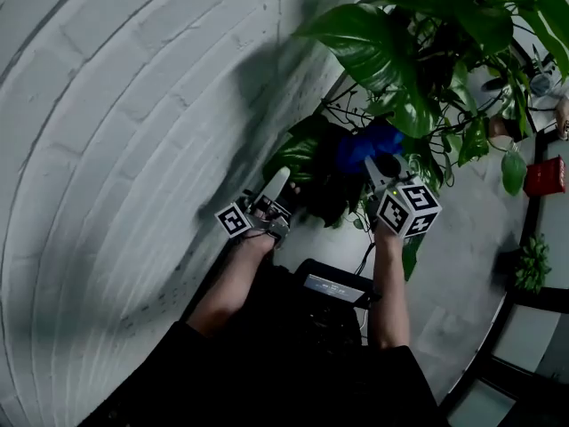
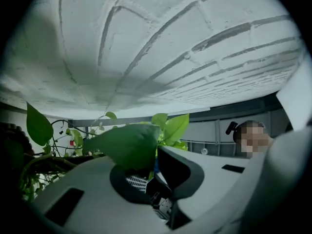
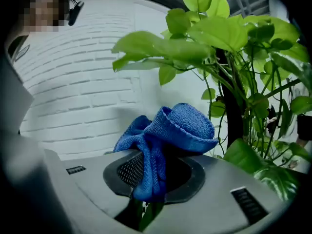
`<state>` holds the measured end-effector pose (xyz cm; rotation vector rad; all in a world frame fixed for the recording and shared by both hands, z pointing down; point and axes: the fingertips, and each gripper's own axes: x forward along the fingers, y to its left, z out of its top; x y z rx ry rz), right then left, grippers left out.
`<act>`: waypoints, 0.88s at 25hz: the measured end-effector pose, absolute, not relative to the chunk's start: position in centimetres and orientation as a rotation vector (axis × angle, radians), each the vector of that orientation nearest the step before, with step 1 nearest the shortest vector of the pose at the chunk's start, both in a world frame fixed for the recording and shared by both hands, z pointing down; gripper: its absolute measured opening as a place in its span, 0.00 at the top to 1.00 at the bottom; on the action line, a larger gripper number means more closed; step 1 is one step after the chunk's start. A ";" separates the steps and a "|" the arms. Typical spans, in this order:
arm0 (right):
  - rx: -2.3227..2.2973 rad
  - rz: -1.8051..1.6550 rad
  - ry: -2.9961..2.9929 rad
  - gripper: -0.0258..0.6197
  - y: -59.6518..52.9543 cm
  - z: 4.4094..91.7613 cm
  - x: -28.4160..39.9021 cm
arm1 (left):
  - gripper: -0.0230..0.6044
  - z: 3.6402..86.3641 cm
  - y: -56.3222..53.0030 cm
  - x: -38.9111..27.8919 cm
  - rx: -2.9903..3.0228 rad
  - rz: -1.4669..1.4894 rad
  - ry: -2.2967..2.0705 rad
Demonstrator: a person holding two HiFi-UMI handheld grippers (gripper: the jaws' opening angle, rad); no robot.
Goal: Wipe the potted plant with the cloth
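**Head view, looking steeply down.** The white brick wall (image 1: 133,123) fills the left half and curves close beside the left gripper (image 1: 282,185). Open room lies to the right, over the grey floor (image 1: 462,274). The potted plant (image 1: 391,52) stands near the wall at top centre. Its broad leaves spread over both grippers, so foliage hems them in from above and from the right. The right gripper (image 1: 384,165) sits under this canopy with the blue cloth (image 1: 366,143) bunched at its tip, among the lower leaves. A red object (image 1: 544,178) and a small green plant (image 1: 532,265) lie at the right edge, well apart from the hands.

**Left gripper view** — the jaws stand narrow, nipped on the base of one large leaf (image 2: 129,143), which hides most of the gap. The left gripper (image 2: 152,173) looks up at the wall (image 2: 170,48). More leaves and thin vines (image 2: 58,130) show at left.

**Right gripper view** — the right gripper (image 3: 148,179) is closed on the cloth (image 3: 170,130), which bulges out above the pads in a folded lump. Only here does the plant's dark upright stem (image 3: 230,96) appear, just right of the cloth, with bright leaves (image 3: 214,30) above. The head view alone shows both hands together and the floor.
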<state>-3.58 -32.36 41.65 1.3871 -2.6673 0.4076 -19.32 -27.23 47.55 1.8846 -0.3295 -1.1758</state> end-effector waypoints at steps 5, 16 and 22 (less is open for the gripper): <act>1.341 0.472 -2.619 0.79 -34.5 44.1 -5.6 | 0.93 46.6 -26.6 -19.1 1.927 -1.167 -0.300; 1.058 0.501 -2.634 0.79 -30.6 47.6 -11.2 | 0.94 46.8 -26.1 -18.7 1.930 -1.149 -0.276; 0.913 0.492 -2.637 0.79 -27.3 48.4 -12.7 | 0.94 47.2 -26.2 -19.0 1.919 -1.152 -0.301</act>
